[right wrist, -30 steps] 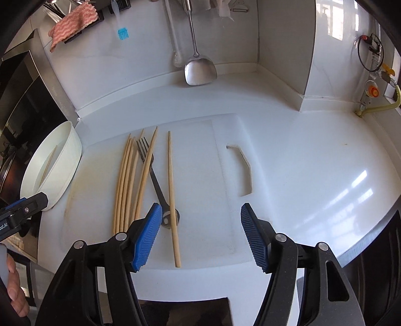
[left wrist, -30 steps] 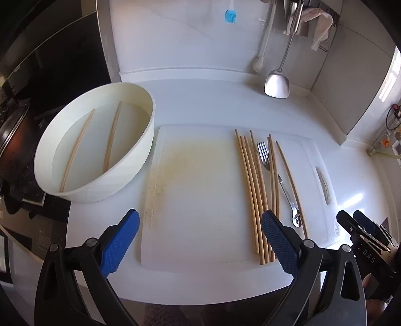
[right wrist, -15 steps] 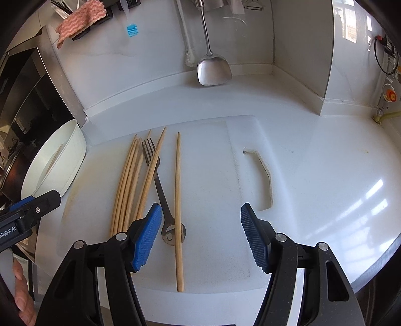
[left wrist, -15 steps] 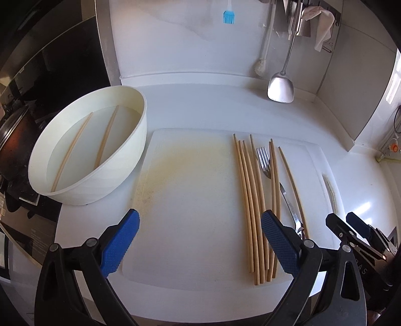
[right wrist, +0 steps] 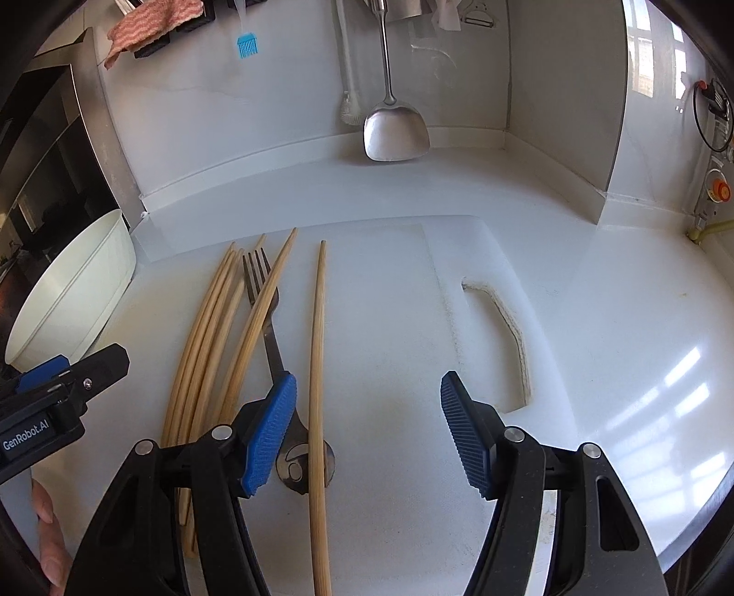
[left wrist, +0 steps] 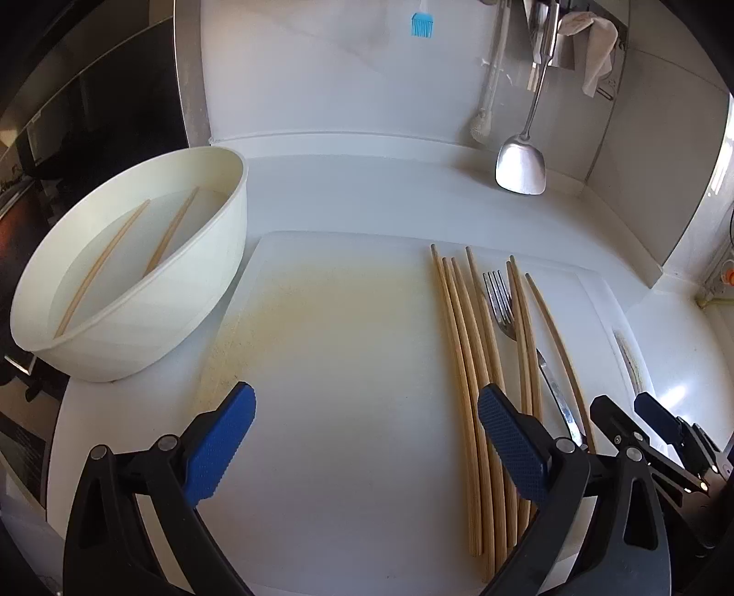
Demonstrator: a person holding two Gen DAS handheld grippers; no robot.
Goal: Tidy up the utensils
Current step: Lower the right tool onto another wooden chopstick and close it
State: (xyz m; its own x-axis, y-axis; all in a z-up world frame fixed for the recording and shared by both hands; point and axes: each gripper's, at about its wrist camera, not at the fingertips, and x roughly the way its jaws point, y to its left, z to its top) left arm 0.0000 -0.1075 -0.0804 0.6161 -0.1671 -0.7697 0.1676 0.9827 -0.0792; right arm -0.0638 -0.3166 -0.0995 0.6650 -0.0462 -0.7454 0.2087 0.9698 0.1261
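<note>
White bowl with two chopsticks inside

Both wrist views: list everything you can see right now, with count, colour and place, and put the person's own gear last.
cutting board: one, white, stained, middle of the counter
chopsticks on board: seven, tan, right part of the board
fork: one, metal, among those chopsticks
bowl: one, cream, left of the board
chopsticks in bowl: two, tan
spatula: one, metal, hanging at the back wall
pastry brush: one, blue, on the wall
dish brush: one, white, beside the spatula
cloth: one, pink, upper left
left gripper: black, blue pads, open, empty
right gripper: same, open, empty
hand: part, lower left edge
</note>
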